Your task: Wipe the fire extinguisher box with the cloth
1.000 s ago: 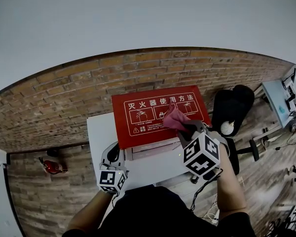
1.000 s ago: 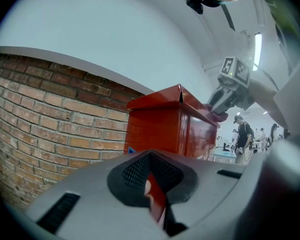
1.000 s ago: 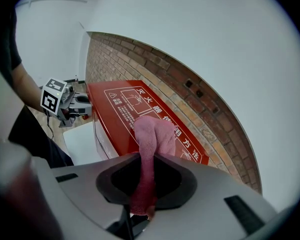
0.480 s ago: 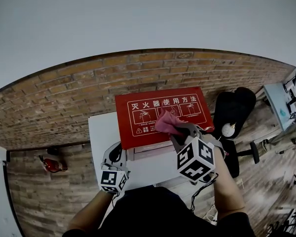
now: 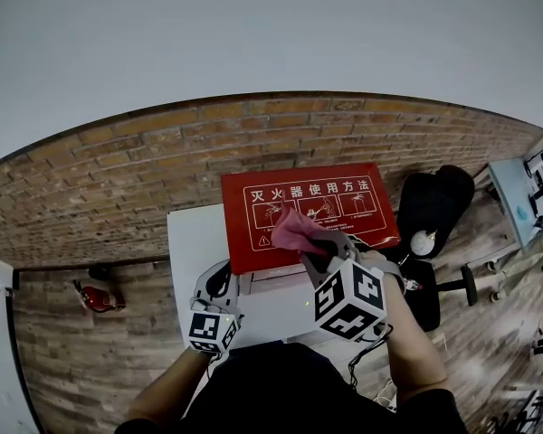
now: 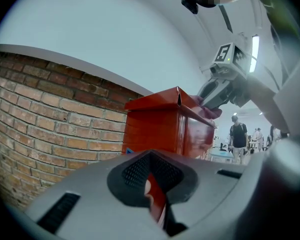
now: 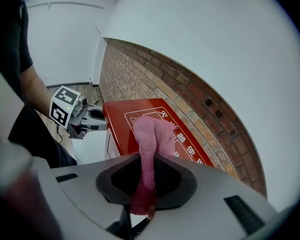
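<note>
The red fire extinguisher box (image 5: 344, 208) lies against the brick wall, its lid with white print facing up. My right gripper (image 5: 319, 250) is shut on a pink cloth (image 5: 294, 229), which rests bunched on the lid's front left part. In the right gripper view the cloth (image 7: 151, 134) runs from between the jaws of the right gripper (image 7: 145, 176) onto the box (image 7: 125, 116). My left gripper (image 5: 219, 280) sits shut at the box's front left corner. In the left gripper view a red sliver shows between the jaws of the left gripper (image 6: 152, 184); what it is I cannot tell.
The box stands on a white table (image 5: 195, 242) against a brick wall (image 5: 118, 179). A small red extinguisher (image 5: 98, 298) lies on the floor at the left. A black chair (image 5: 430, 206) and a desk (image 5: 516, 193) stand at the right. People (image 6: 237, 134) stand far behind.
My right gripper has slid the pink cloth leftward across the lid, from about its middle to its front left part. The left gripper has stayed at the box's corner.
</note>
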`<move>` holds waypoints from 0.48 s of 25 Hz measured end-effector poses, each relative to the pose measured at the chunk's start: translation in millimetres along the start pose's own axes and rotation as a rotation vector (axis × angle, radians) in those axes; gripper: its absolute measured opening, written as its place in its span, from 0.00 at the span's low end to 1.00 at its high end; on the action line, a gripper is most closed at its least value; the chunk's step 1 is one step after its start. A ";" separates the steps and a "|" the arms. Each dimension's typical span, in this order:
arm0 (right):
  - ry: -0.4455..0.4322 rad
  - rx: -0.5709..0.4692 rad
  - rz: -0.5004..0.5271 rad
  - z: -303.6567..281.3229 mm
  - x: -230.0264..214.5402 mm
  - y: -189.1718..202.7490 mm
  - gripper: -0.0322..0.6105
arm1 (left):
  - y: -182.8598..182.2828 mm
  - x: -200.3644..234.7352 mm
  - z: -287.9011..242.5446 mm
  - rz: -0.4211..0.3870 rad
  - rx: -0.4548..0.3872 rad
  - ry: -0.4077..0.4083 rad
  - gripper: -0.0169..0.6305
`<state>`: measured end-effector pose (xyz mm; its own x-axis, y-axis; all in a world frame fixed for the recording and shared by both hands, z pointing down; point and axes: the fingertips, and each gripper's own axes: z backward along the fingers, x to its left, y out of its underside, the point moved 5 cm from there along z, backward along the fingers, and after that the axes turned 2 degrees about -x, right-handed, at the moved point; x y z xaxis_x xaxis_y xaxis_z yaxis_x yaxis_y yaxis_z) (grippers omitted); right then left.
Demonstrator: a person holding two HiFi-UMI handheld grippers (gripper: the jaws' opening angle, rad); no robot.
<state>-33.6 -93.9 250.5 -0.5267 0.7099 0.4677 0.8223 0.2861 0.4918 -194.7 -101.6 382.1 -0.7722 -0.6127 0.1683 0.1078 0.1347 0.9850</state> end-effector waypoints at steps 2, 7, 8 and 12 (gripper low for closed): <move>-0.006 -0.006 0.007 -1.1 2.1 -3.9 0.16 | 0.1 0.1 0.1 -0.002 0.000 0.003 0.05; -0.015 -0.017 0.021 -3.8 6.1 -11.1 0.16 | 0.1 0.4 -0.5 -0.006 0.003 0.008 0.05; -0.015 -0.017 0.025 -4.1 6.8 -12.2 0.16 | -0.2 0.3 -0.6 -0.005 0.003 0.009 0.05; -0.017 -0.023 0.036 -4.7 9.4 -16.2 0.16 | -0.3 -0.1 -0.8 -0.006 0.003 0.013 0.05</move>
<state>-52.9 -94.9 250.4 -0.4931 0.7305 0.4725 0.8353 0.2458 0.4918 -194.1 -102.2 381.8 -0.7646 -0.6235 0.1631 0.1015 0.1334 0.9858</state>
